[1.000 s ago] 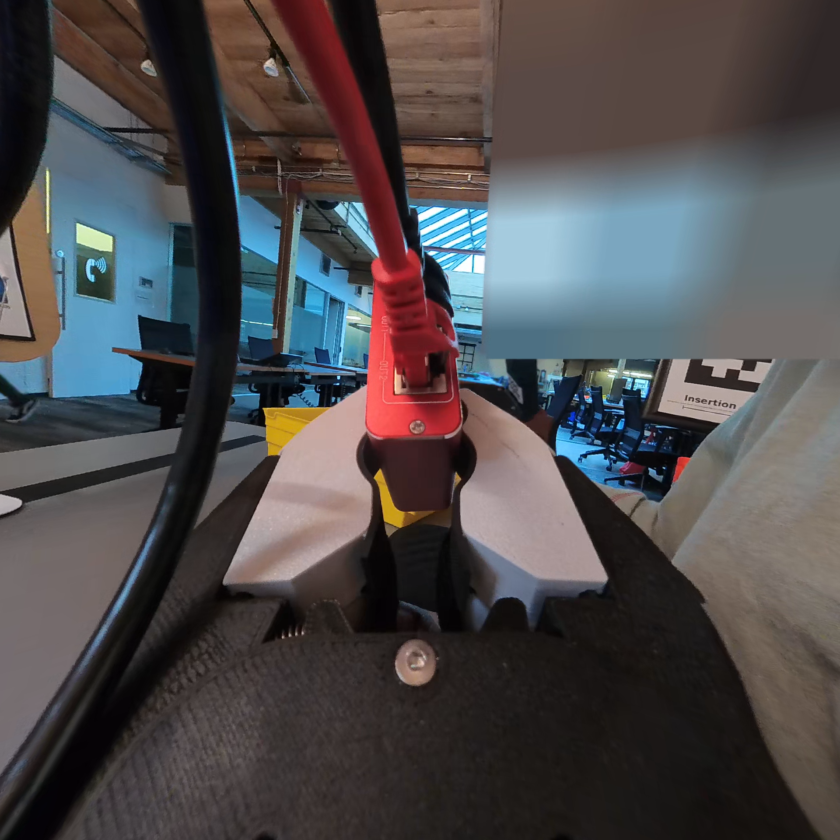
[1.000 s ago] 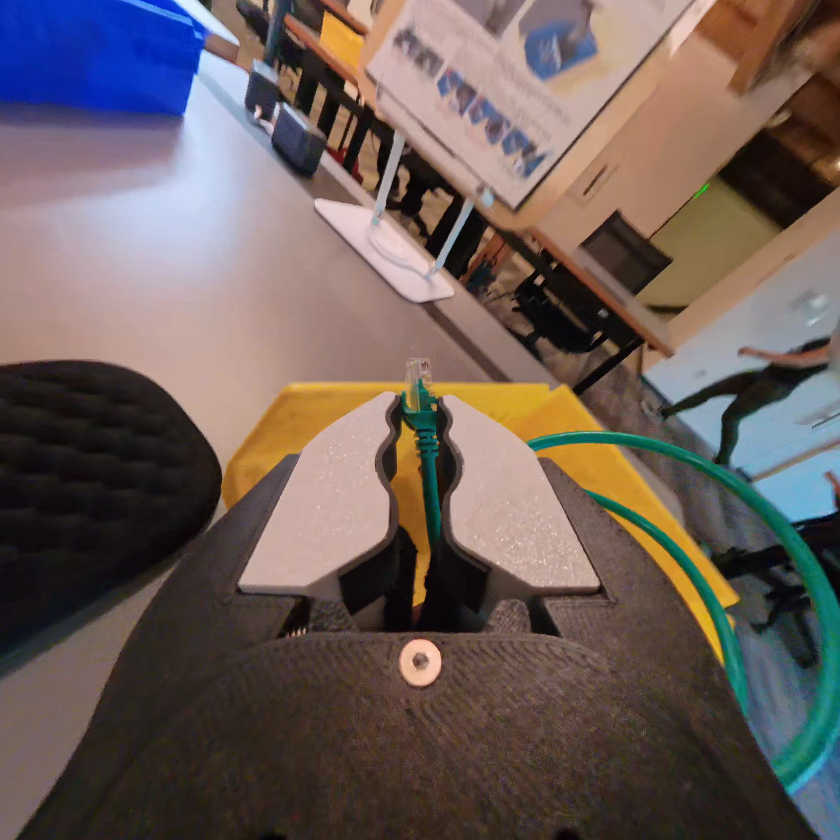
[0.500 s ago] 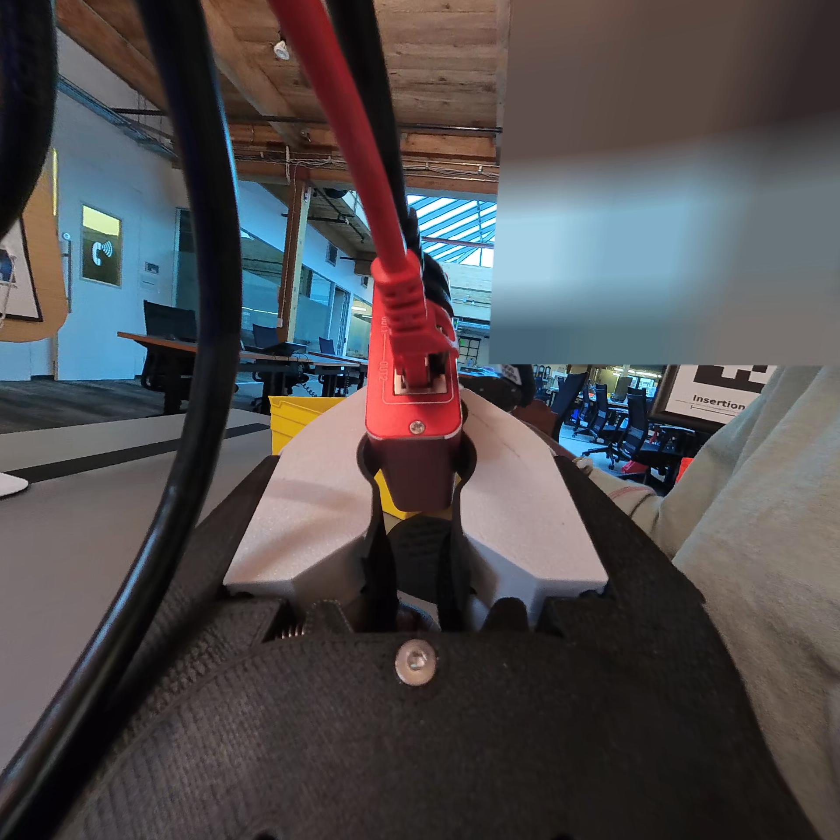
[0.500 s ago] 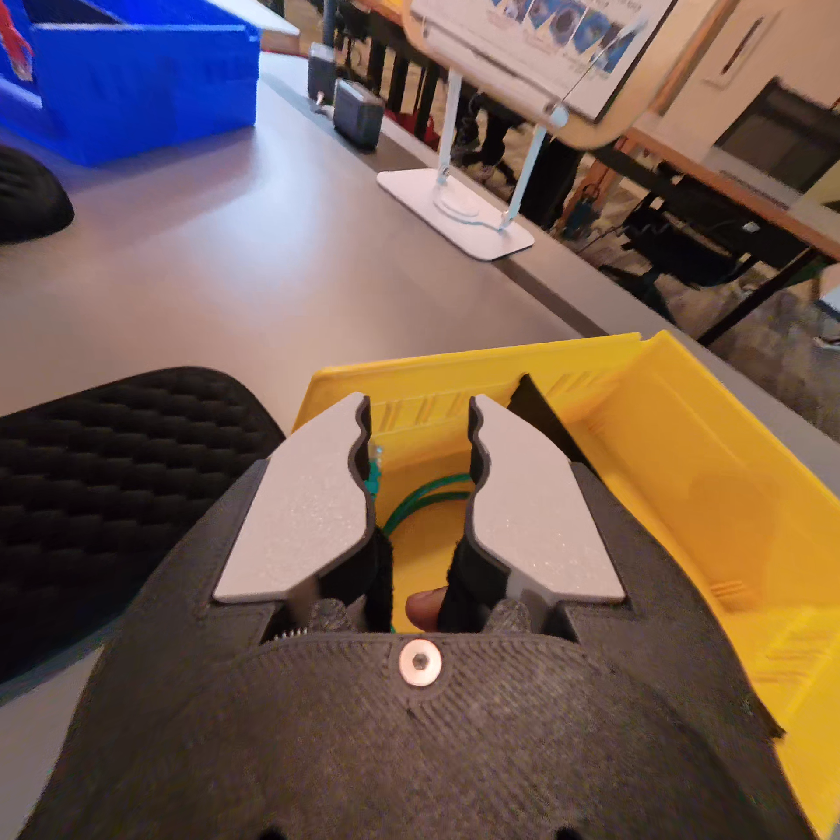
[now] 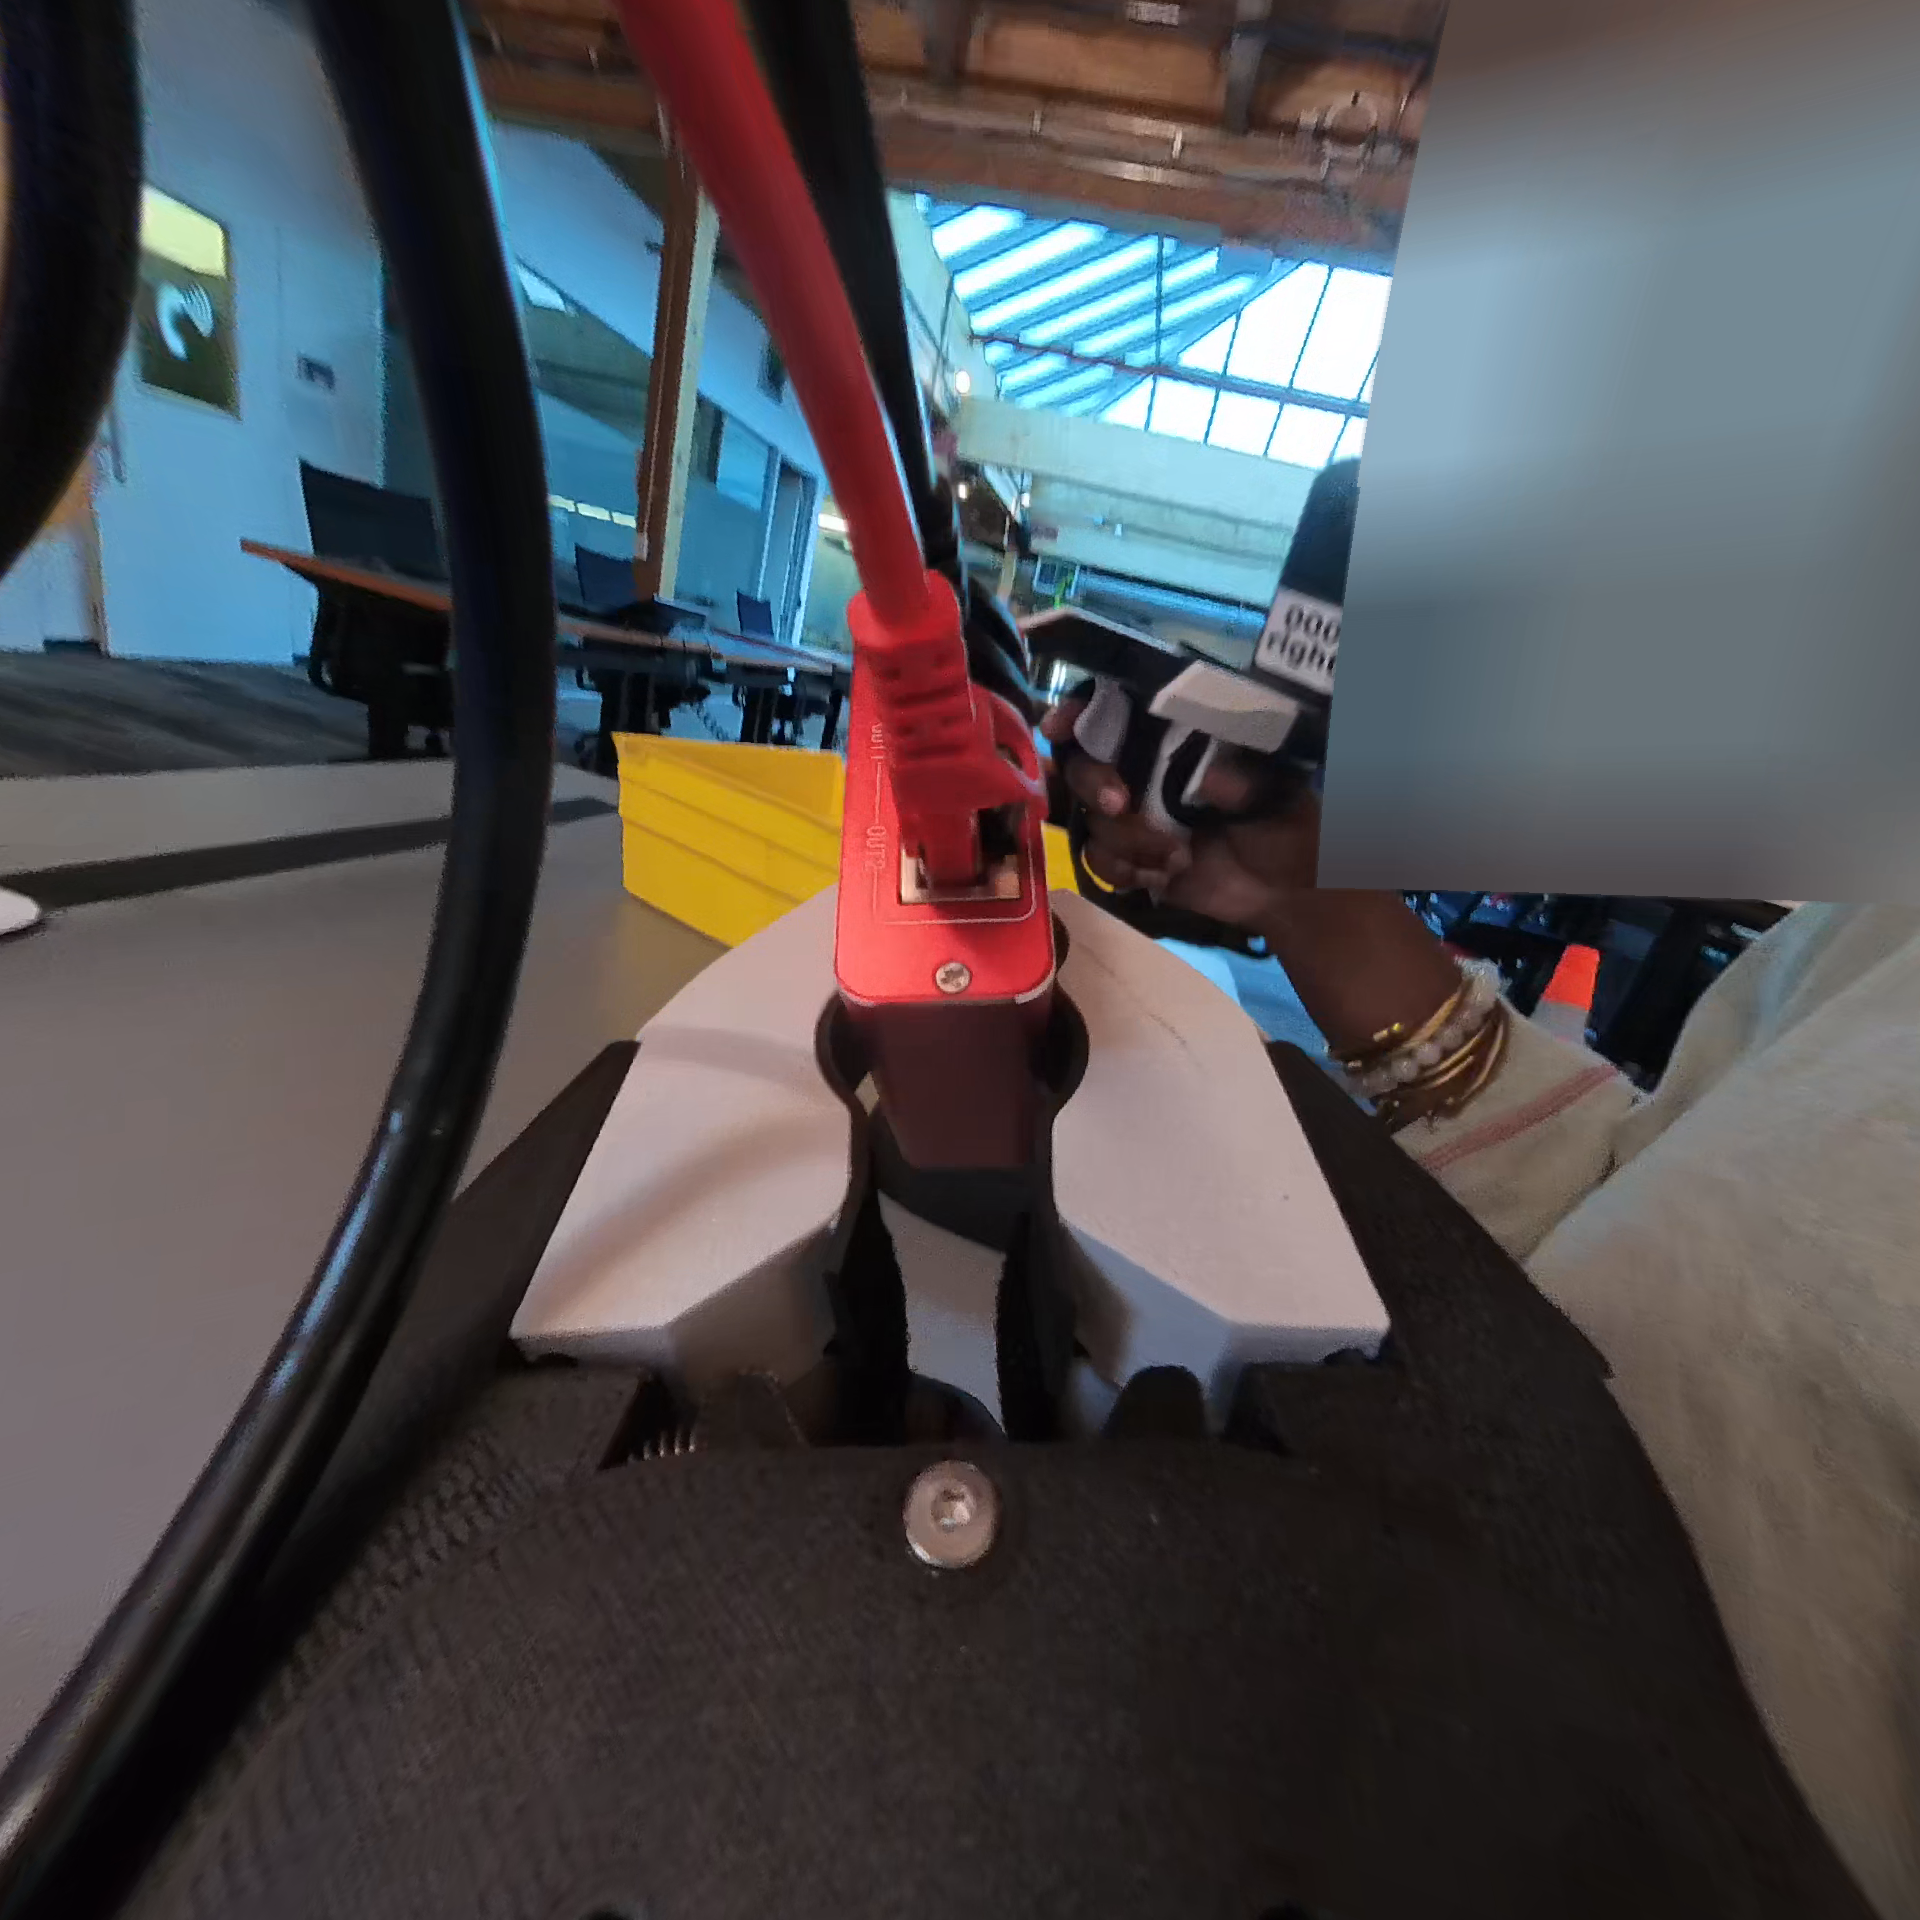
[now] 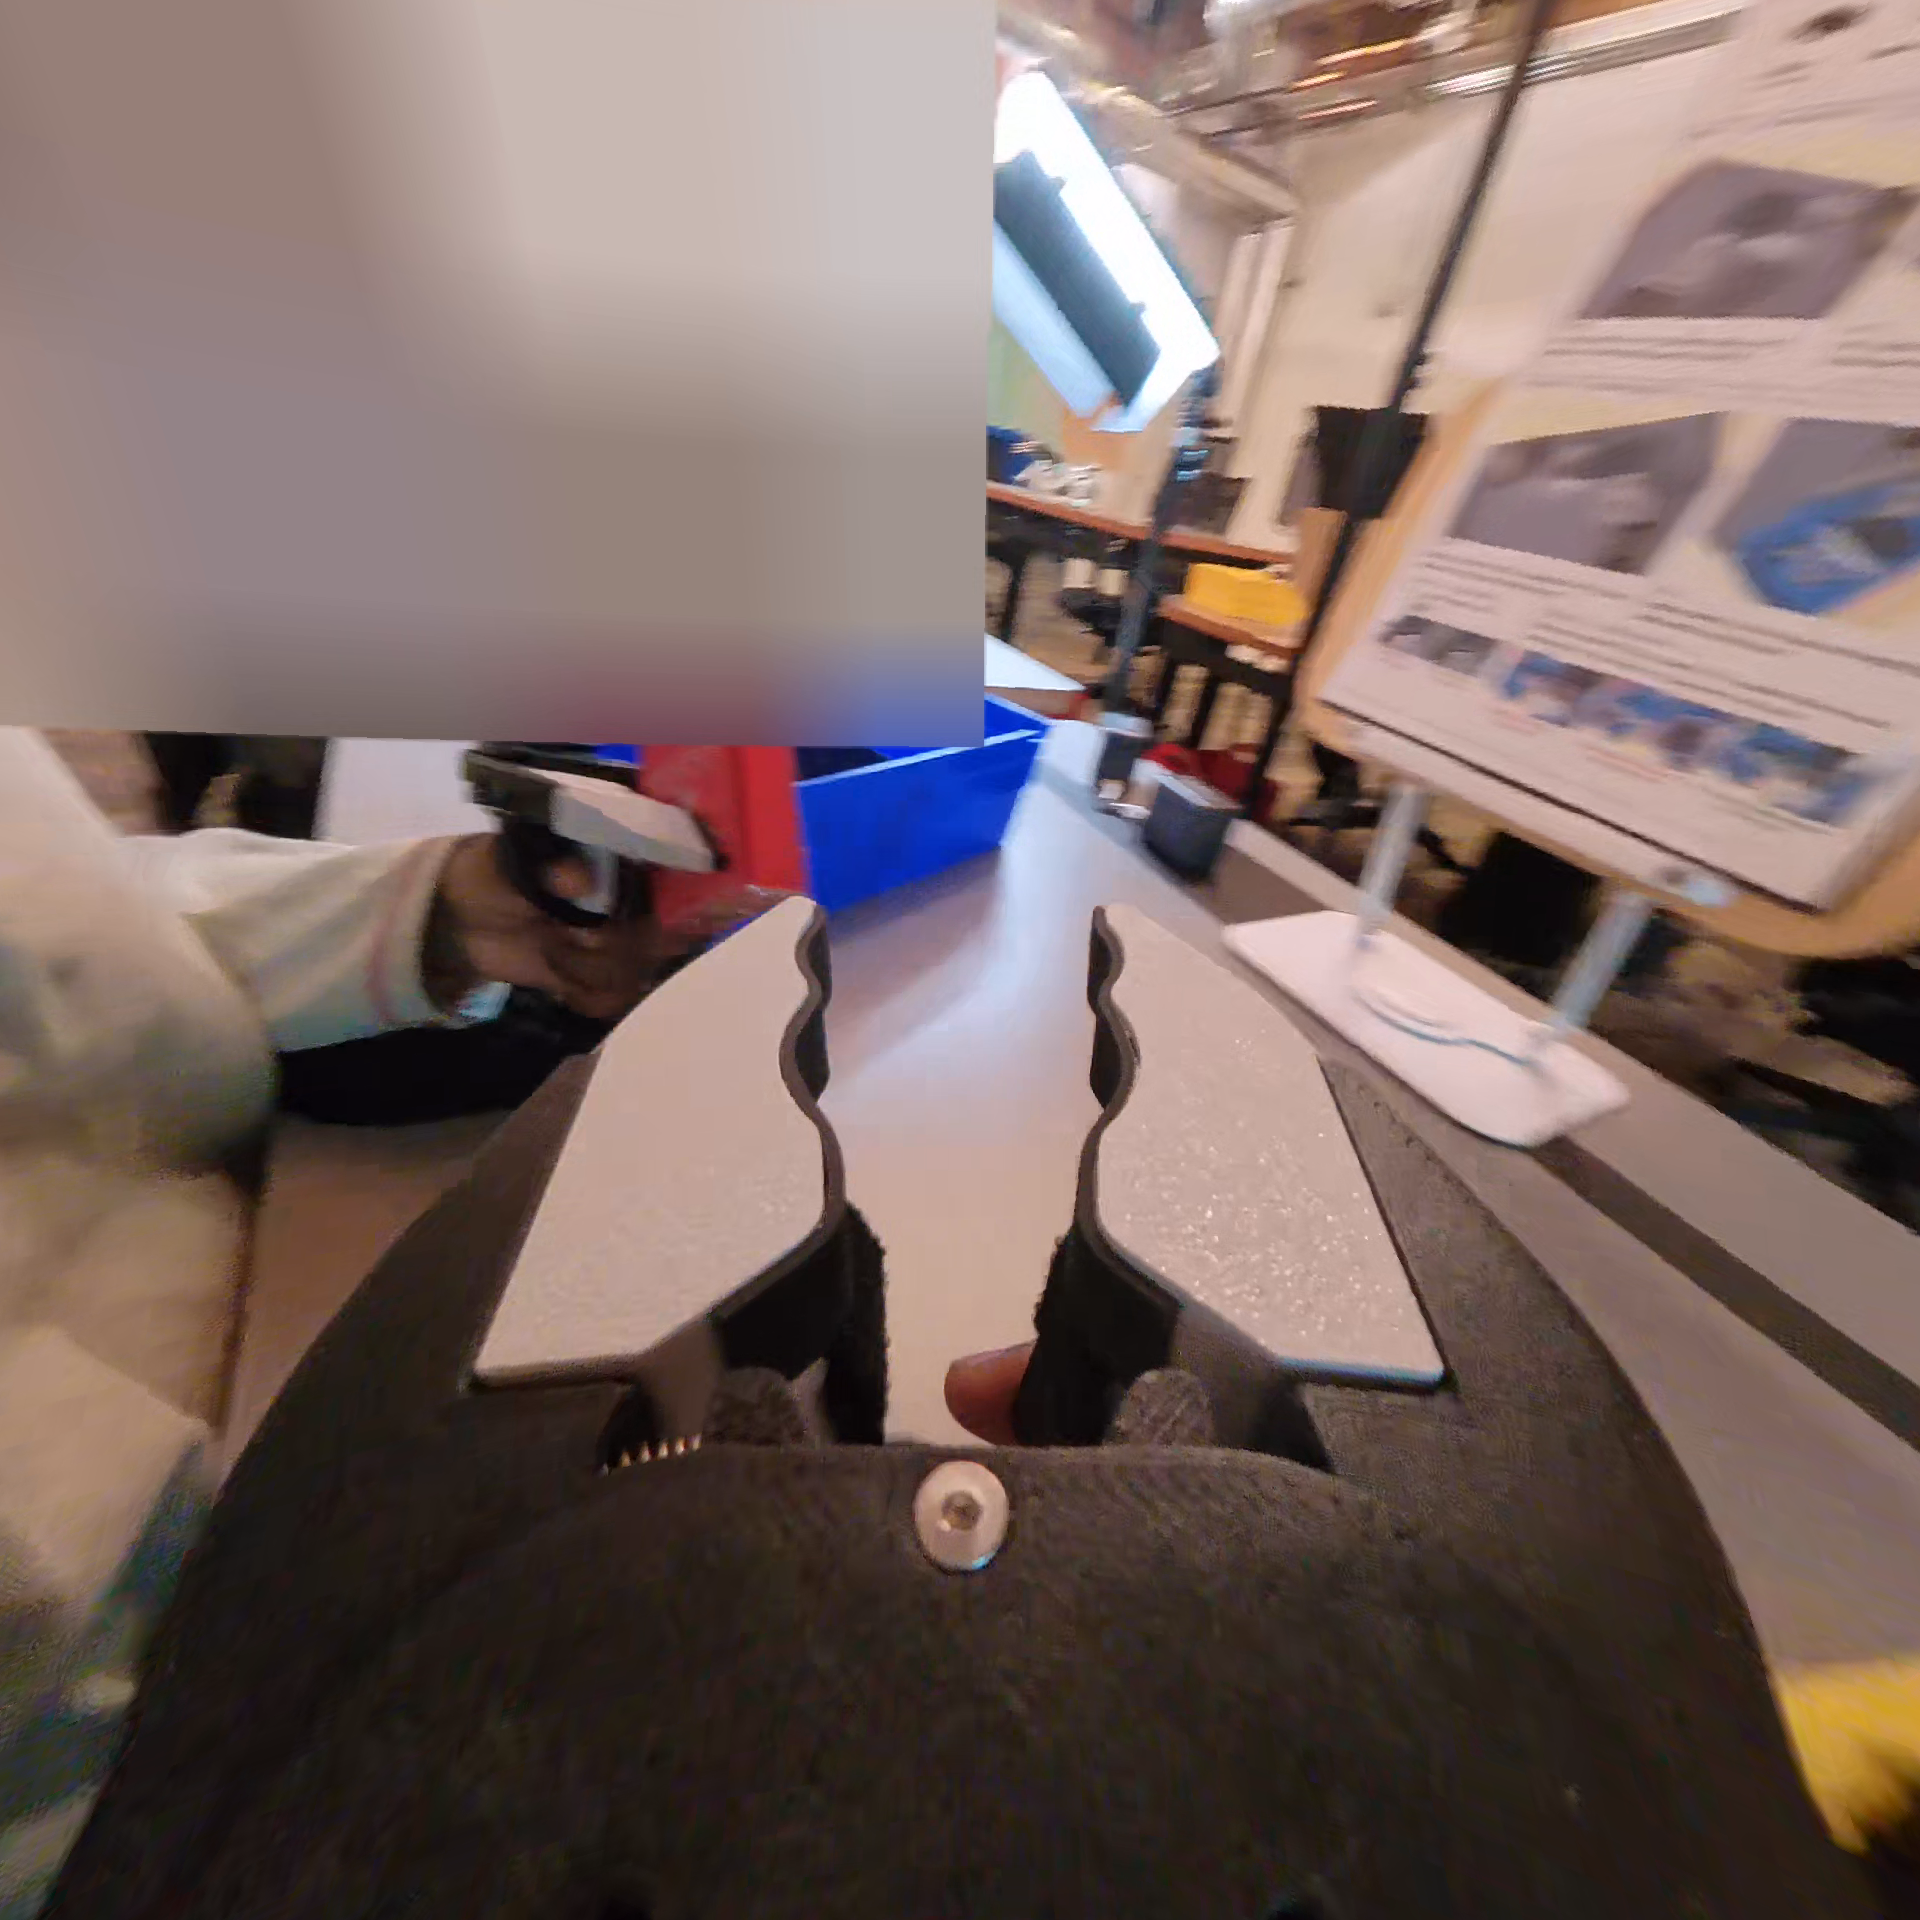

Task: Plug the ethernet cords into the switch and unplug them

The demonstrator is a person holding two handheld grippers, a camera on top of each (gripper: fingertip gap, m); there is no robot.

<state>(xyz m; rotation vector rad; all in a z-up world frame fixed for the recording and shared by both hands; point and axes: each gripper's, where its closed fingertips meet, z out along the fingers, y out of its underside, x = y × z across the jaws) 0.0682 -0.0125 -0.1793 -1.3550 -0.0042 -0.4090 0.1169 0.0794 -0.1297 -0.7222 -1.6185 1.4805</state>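
My left gripper is shut on a red switch and holds it upright above the grey table. A red ethernet cord is plugged into its top port, with a black cord plugged in just behind it. My right gripper is open and empty above the table. It also shows in the left wrist view, held in a hand behind the switch. The right wrist view shows the left gripper and the red switch at left.
A thick black cable loops down at left. A yellow bin stands behind the switch; its corner shows in the right wrist view. A blue bin, a small dark box and a poster stand stand farther off. One gripper's finger ends stand about 12 cm off the other's.
My right gripper opened and let the green cord go into the yellow bin, then swung away toward the left gripper. The left gripper still holds the switch.
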